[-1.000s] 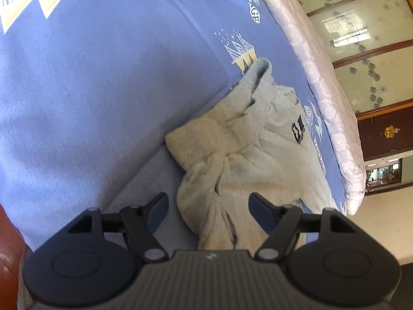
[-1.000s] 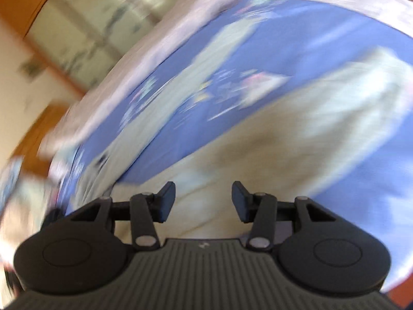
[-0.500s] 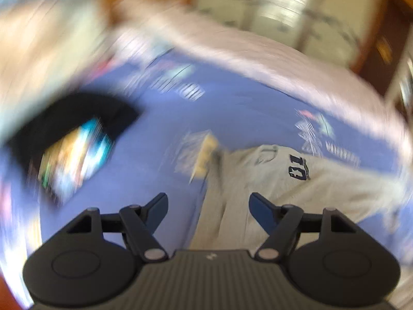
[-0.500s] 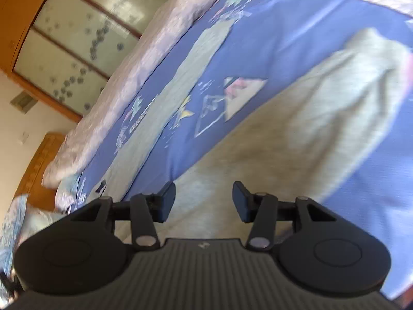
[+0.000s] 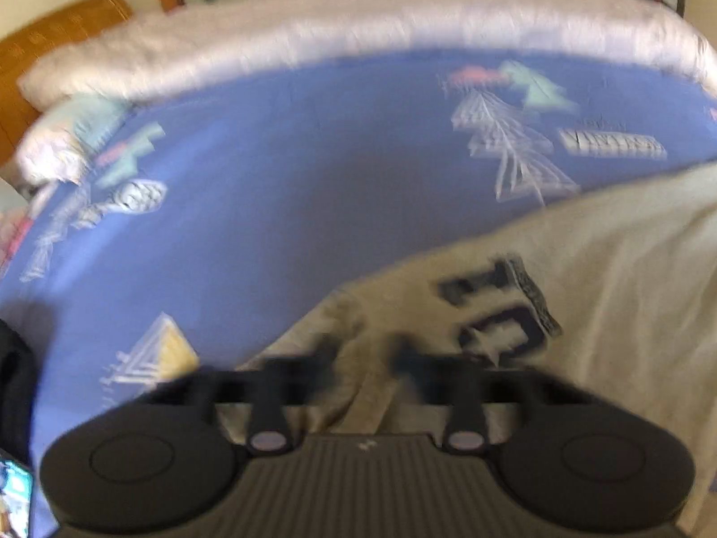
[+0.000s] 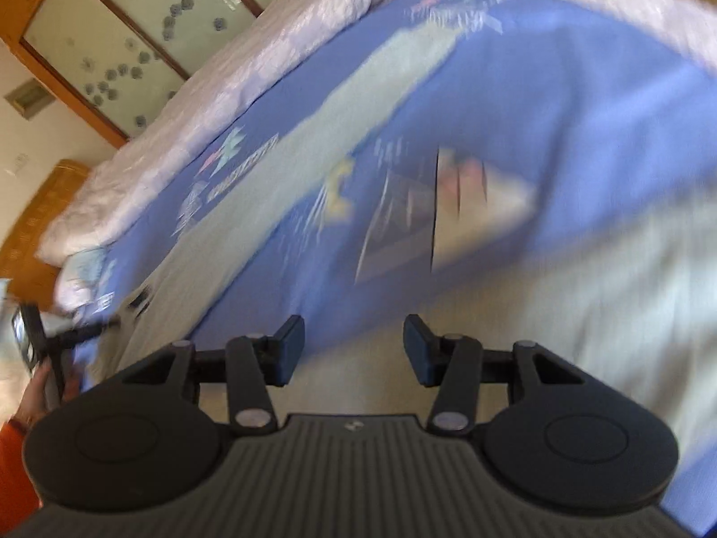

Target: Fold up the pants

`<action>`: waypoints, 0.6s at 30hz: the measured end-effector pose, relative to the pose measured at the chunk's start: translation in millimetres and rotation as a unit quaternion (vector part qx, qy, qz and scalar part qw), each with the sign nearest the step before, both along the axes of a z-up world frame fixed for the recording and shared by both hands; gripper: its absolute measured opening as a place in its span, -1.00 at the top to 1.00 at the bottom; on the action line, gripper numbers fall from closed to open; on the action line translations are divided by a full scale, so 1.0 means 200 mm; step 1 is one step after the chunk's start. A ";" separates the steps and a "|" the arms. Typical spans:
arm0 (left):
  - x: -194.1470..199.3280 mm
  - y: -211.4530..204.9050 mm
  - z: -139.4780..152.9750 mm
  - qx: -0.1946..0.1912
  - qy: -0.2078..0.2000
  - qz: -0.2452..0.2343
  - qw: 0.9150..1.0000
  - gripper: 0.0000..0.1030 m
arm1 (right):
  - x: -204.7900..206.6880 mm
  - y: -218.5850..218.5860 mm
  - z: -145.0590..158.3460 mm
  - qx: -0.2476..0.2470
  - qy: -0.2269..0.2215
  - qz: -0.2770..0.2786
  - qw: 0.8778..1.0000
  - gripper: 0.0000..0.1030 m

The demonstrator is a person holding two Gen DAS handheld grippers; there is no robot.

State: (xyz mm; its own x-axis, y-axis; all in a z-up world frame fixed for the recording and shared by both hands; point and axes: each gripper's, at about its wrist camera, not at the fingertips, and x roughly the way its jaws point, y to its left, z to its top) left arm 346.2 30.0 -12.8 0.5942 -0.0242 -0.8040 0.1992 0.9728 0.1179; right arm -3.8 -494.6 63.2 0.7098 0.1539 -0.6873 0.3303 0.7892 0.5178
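Observation:
Grey sweatpants with a dark printed emblem lie on a blue patterned bedsheet. In the left wrist view my left gripper sits right over the waist end of the pants; its fingers are blurred and closer together than before, with fabric between them. In the right wrist view the pants spread out with both legs across the sheet. My right gripper is open and hovers low over the near leg, holding nothing.
A pale quilted blanket lies along the far side of the bed. A pillow sits at the head end. A dark garment and a phone lie at the left edge. A wardrobe stands behind.
My left gripper swung round from the leg cuff to the waist end by the emblem, and its fingers have drawn closer together. My right gripper stayed open over the leg, shifting a little.

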 end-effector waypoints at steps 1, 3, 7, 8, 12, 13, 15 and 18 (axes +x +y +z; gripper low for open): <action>-0.04 0.00 0.01 -0.001 -0.009 0.001 1.000 0.72 | 0.09 -0.04 0.03 -0.013 -0.002 -0.002 1.000 -0.01; -0.12 0.00 0.05 -0.012 -0.031 -0.007 0.999 0.75 | 0.32 -0.14 0.10 -0.039 -0.009 -0.011 0.999 -0.01; -0.32 -0.03 0.14 -0.015 -0.070 -0.053 0.996 0.75 | 0.80 -0.39 0.13 -0.025 -0.003 -0.071 0.997 -0.01; -0.35 -0.04 0.15 -0.009 -0.074 -0.062 0.995 0.75 | 0.91 -0.45 0.12 -0.006 -0.006 -0.094 0.996 -0.01; -0.38 -0.09 0.15 0.008 -0.085 -0.073 0.994 0.75 | 1.30 -0.59 0.04 0.014 0.005 -0.161 0.987 -0.01; -0.36 -0.11 0.15 0.007 -0.088 -0.073 0.993 0.75 | 1.39 -0.60 0.01 0.007 0.017 -0.168 0.986 -0.01; -0.35 -0.11 0.15 0.006 -0.099 -0.071 0.993 0.75 | 1.54 -0.61 -0.07 -0.010 0.052 -0.176 0.983 -0.01; -0.38 -0.10 0.14 -0.004 -0.112 -0.066 0.991 0.75 | 1.67 -0.62 -0.19 -0.027 0.090 -0.197 0.976 -0.01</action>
State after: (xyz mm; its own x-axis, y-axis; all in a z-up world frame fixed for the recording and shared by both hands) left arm 270.2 10.2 15.3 0.7492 -0.1203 -0.6514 0.2953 0.9409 0.1659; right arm 329.3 -619.1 25.0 0.5729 -0.1467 -0.8064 0.6957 0.6073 0.3837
